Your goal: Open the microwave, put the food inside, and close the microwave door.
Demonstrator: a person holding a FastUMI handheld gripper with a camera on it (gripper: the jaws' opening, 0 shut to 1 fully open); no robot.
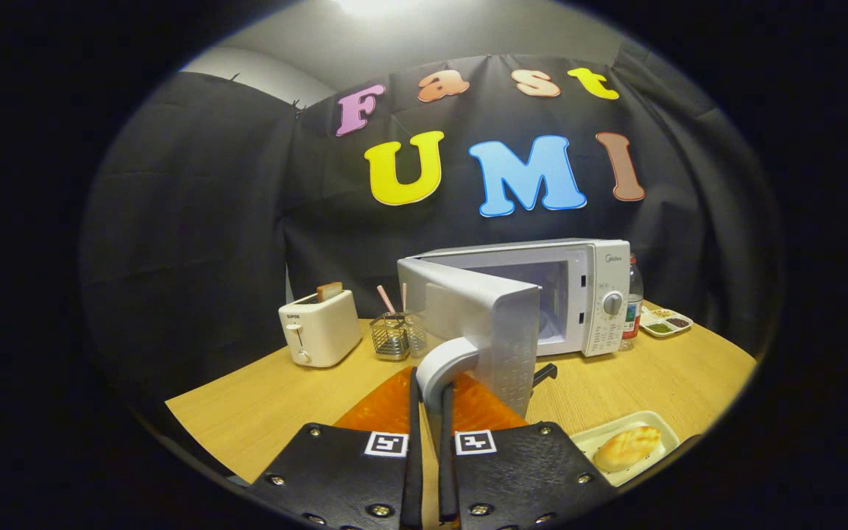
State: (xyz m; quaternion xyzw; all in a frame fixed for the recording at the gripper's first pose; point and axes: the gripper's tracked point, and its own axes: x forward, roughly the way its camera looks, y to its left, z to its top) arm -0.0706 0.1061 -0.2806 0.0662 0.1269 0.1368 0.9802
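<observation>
A white microwave point(586, 294) stands at the back of the wooden table point(262, 412). Its door point(483, 316) is swung out toward me, well open, and the cavity point(542, 294) shows behind it. My gripper point(430, 397) is shut on the door's curved white handle point(442, 368), one finger on each side of it. The food, a golden bun point(629, 447), lies on a white tray point(593, 438) on the table just right of my fingers.
A white toaster point(319, 327) with a slice of bread stands left of the microwave, beside a wire holder point(392, 335) with straws. A bottle point(634, 302) and a small dish of condiments point(663, 322) sit right of it. An orange mat point(387, 405) lies under my fingers.
</observation>
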